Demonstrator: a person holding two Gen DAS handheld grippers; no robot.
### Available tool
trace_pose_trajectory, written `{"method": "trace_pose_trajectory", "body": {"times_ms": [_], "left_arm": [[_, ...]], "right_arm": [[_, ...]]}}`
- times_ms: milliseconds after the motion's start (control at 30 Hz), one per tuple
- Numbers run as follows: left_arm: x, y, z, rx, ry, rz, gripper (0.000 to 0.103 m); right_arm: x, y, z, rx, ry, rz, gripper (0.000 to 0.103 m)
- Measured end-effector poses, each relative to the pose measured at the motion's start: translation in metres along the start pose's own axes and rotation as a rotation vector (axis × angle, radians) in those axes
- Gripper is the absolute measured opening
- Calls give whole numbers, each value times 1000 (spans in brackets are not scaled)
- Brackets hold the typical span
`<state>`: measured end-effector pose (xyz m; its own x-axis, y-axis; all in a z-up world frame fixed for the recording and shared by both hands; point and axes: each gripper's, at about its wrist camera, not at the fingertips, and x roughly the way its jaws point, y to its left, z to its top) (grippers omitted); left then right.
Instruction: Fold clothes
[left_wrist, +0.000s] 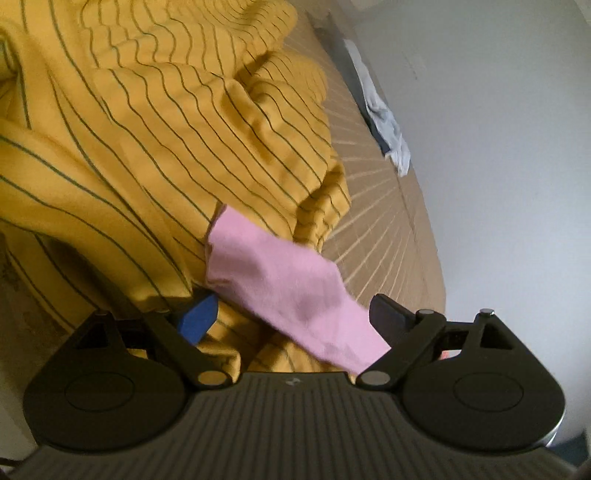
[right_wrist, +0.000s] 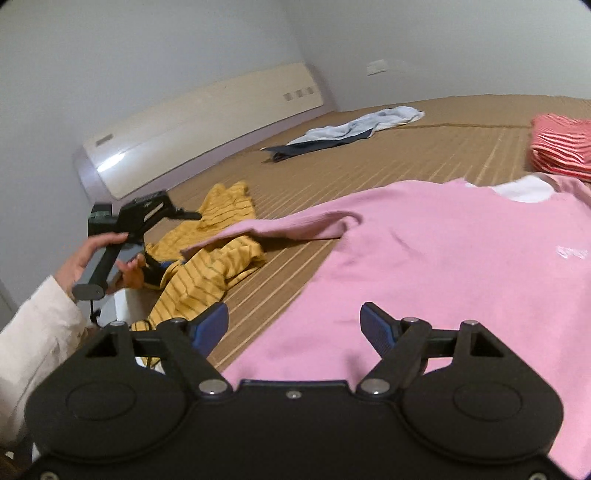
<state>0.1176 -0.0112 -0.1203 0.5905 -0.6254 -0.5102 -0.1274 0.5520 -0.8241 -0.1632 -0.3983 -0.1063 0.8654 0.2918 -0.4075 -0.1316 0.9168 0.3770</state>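
Pink fabric is filling the space under my right hand-held gripper (right_wrist: 293, 328), whose jaws are standing wide with nothing between them. Largest first: the bed (right_wrist: 424, 147) with its ribbed brown mat is carrying everything. On it the pink shirt (right_wrist: 443, 258) is lying spread out, its white neckline far from me and one sleeve (left_wrist: 288, 284) trailing over the crumpled yellow striped garment (left_wrist: 166, 147). My left hand-held gripper (left_wrist: 291, 317) is hovering with jaws wide on either side of that sleeve, not pinching it. I am judging the sleeve fold as the step in hand; to do it well I am planning to close near the cuff on pink cloth only, keeping the yellow folds out. Farther off, a red striped stack (right_wrist: 561, 147) and a pale heap (right_wrist: 351, 133) are resting.
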Motion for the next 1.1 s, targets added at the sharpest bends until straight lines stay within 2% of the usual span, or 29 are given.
{"method": "trace_pose_trajectory", "body": {"times_ms": [133, 300, 333, 400, 467, 500, 600, 700, 733, 800, 833, 933, 1000, 1067, 1100], "left_arm": [[0, 1, 3, -37, -36, -18, 89], [3, -10, -1, -6, -17, -16, 84], [7, -11, -3, -4, -13, -13, 79], [14, -13, -6, -4, -8, -1, 59], [20, -15, -6, 15, -43, 34, 14], [21, -15, -5, 17, -79, 36, 9], [15, -14, 2, -35, -169, -76, 6], [-2, -26, 6, 7, -282, -167, 6], [-7, -33, 8, 49, -318, -151, 6], [-7, -38, 10, 103, -339, -73, 6], [-4, -33, 11, 74, -328, -51, 6], [-2, -10, 18, -50, -271, -67, 6], [-7, -3, 20, -94, -258, -59, 8], [-12, -2, 18, -101, -253, -53, 29], [-15, -2, 17, -98, -250, -54, 35]], "right_arm": [[-2, -5, -3, 26, -7, 33, 80], [3, -9, -11, 43, 12, 75, 80], [5, -9, -13, 45, 16, 80, 80], [7, -8, -14, 49, 21, 90, 79], [8, -7, -16, 51, 27, 100, 78], [8, -7, -16, 50, 28, 101, 78], [3, -5, -16, 46, 23, 94, 78], [-5, -7, -16, 51, 11, 87, 78], [-9, -8, -16, 53, 8, 83, 78], [-14, -11, -17, 58, 2, 68, 78], [-17, -12, -17, 58, 1, 62, 78], [-25, -17, -17, 64, -8, 47, 78], [-29, -20, -18, 73, -11, 47, 78], [-29, -23, -19, 88, -19, 46, 78], [-27, -25, -20, 97, -19, 51, 78]]}}
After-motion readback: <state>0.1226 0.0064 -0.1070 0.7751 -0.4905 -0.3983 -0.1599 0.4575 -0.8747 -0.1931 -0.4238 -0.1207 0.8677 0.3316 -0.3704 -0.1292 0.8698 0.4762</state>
